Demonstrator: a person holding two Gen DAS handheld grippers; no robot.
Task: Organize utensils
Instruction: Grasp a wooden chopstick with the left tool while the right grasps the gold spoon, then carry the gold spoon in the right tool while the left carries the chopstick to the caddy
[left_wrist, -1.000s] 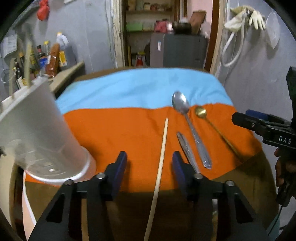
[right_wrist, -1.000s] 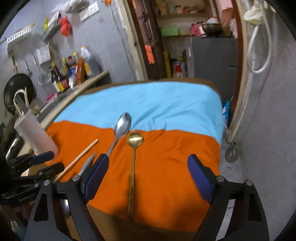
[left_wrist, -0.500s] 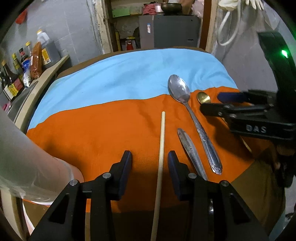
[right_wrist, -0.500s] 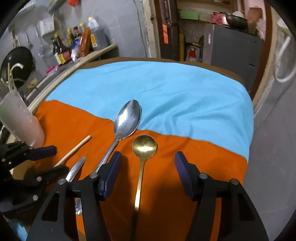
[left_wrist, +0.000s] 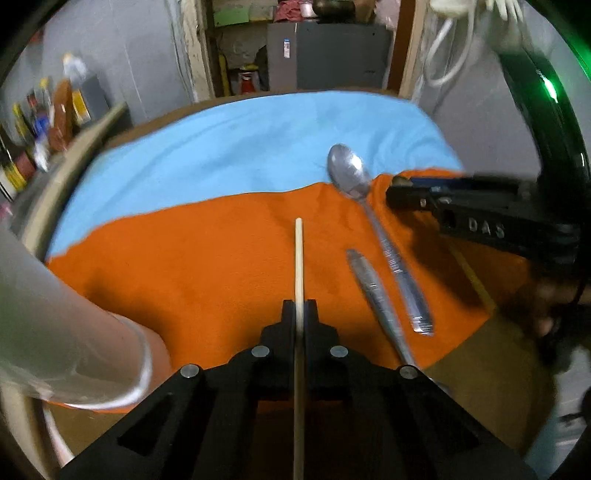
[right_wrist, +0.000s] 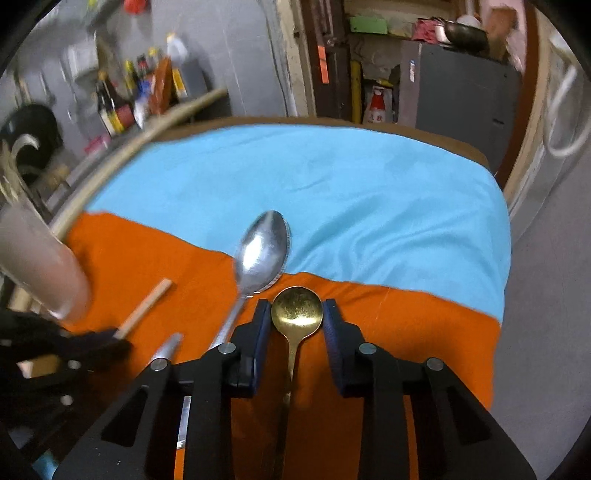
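Note:
My left gripper (left_wrist: 299, 306) is shut on a pale wooden chopstick (left_wrist: 298, 258) that lies on the orange cloth (left_wrist: 184, 266) and points away from me. In the right wrist view, my right gripper (right_wrist: 296, 306) straddles the bowl of a gold spoon (right_wrist: 297, 317); its jaws are closing, the pads just beside the bowl. A large silver spoon (right_wrist: 262, 251) lies left of it, and a silver knife (left_wrist: 373, 291) lies between the silver spoon (left_wrist: 349, 173) and the chopstick. The right gripper (left_wrist: 399, 188) shows at the right of the left wrist view.
A white plastic cup (left_wrist: 55, 332) stands at the cloth's near left corner, close to my left gripper (right_wrist: 110, 341). A blue cloth (left_wrist: 240, 147) covers the far half of the table. Bottles (left_wrist: 55, 110) crowd a shelf at the far left. The table drops off at the right.
The left jaws closed onto the chopstick. The right gripper came forward over the gold spoon and its jaws narrowed from wide open to just outside the bowl.

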